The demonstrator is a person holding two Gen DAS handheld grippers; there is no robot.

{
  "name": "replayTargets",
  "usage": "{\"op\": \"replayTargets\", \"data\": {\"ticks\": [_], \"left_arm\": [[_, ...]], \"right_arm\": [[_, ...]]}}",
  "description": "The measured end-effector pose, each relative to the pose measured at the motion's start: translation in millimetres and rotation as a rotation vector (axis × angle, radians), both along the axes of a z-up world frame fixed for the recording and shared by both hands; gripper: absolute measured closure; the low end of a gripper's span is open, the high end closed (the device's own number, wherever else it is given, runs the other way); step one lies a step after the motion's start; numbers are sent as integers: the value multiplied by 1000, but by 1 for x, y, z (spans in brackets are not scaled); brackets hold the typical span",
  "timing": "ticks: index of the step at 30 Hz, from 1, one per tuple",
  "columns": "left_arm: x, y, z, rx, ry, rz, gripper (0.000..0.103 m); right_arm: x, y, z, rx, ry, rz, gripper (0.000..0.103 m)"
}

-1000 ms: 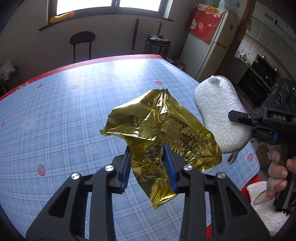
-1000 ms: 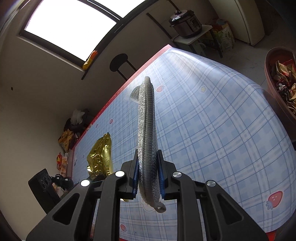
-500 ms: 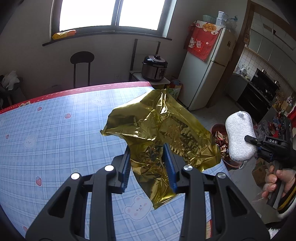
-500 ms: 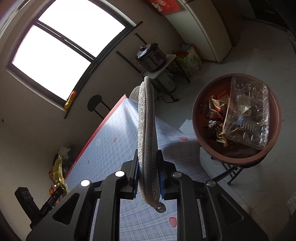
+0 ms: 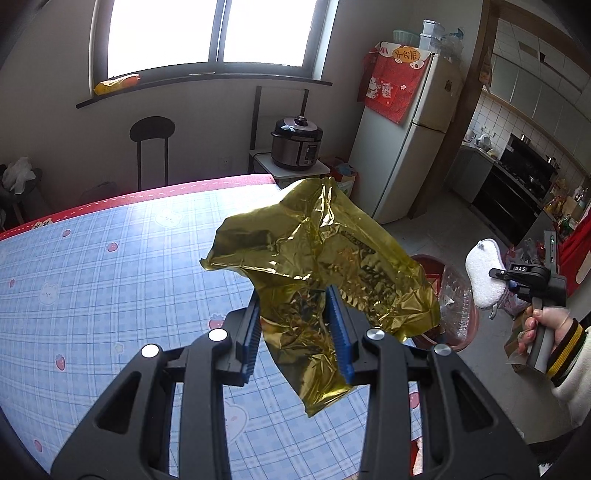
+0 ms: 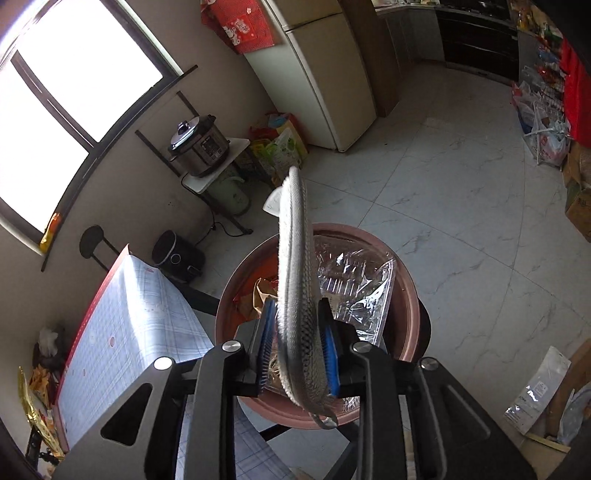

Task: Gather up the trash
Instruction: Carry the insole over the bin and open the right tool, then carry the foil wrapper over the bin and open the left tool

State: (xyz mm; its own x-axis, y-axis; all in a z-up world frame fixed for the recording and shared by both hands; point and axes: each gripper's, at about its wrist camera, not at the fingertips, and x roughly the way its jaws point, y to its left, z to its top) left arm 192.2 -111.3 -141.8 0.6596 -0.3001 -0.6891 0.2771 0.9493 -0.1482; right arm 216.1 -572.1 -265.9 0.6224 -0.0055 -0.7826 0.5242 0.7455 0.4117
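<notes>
on right gripper (image 5: 496, 275) body, white "das" lettering

The gold wrapper (image 5: 317, 258) looked glossy, crinkled foil — the sponge (image 6: 295, 295) matt, coarse mesh; the tablecloth (image 5: 110, 280) smooth.

Bright window (image 5: 218, 33), white fridge (image 5: 410, 147), pale marble floor (image 6: 461, 206).

Blue checked table (image 5: 110, 280) with its red edge sits bare at nine o'clock. White marble floor (image 6: 461, 206) carries the brown basin's stand (image 6: 406, 295) at six.
</notes>
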Motion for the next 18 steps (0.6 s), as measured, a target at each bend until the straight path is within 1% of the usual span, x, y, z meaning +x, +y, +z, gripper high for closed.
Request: {"op": "replayTargets", "data": {"ticks": [2,5,6,8,11,13,18], "left_arm": [[0,-2,1,3,-4,3,67],[1,-7,3,7,-12,-1,67],[1,-8,4,8,-15,-8,67],[2,-14,6,12,-19,-28,66],[7,-30,8,20,-25,-75,66],[11,-44,9,24,-27,-111,66],[22,-85,2,44,-21,-211,66]], "right_arm": [[4,1,2,3,-15,16,47],[5,2,11,4,-46,38,32],[3,2,14,7,-56,41,29],[-4,1,22,8,-77,38,18],[-20,0,34,6,-101,23,9],[-27,-2,41,0,-104,11,6],[-56,-4,53,-23,-102,-7,5]]}}
